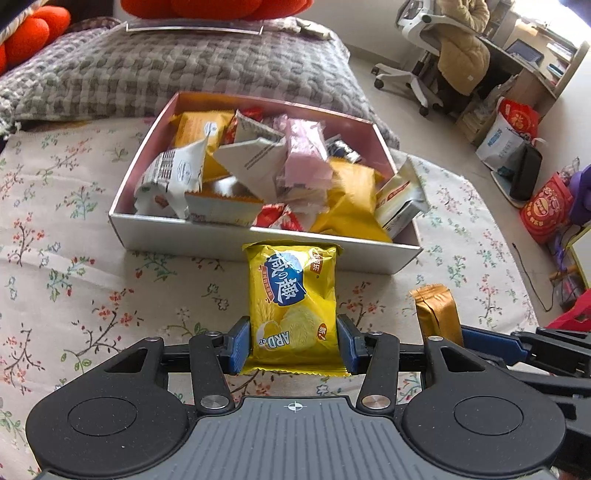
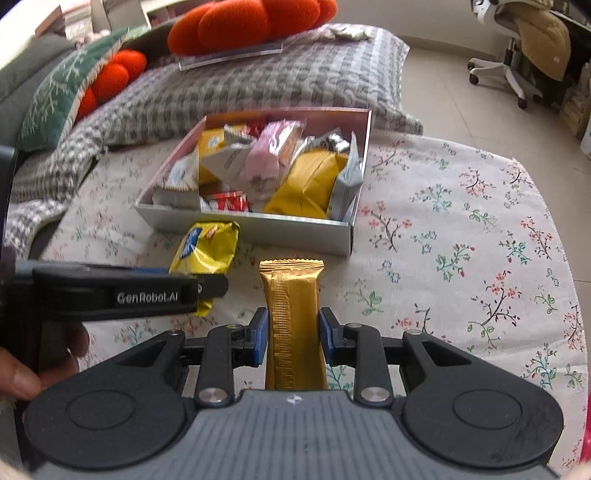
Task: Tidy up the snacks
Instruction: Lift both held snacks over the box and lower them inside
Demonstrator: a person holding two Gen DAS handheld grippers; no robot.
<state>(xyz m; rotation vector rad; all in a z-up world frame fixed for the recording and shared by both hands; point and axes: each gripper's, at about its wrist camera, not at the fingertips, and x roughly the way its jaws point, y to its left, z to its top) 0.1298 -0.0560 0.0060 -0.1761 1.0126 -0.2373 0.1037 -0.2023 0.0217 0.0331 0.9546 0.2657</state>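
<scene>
My left gripper is shut on a yellow cracker packet, its blue pads pressing both sides, just in front of the open snack box. My right gripper is shut on a gold foil bar, held a little to the right of the left gripper. The box is full of several wrapped snacks: yellow, white, pink and red packets. The gold bar shows in the left wrist view, and the yellow packet and left gripper in the right wrist view.
The box stands on a floral cloth. A grey checked blanket and orange cushions lie behind it. To the right are bare floor, an office chair and red bags.
</scene>
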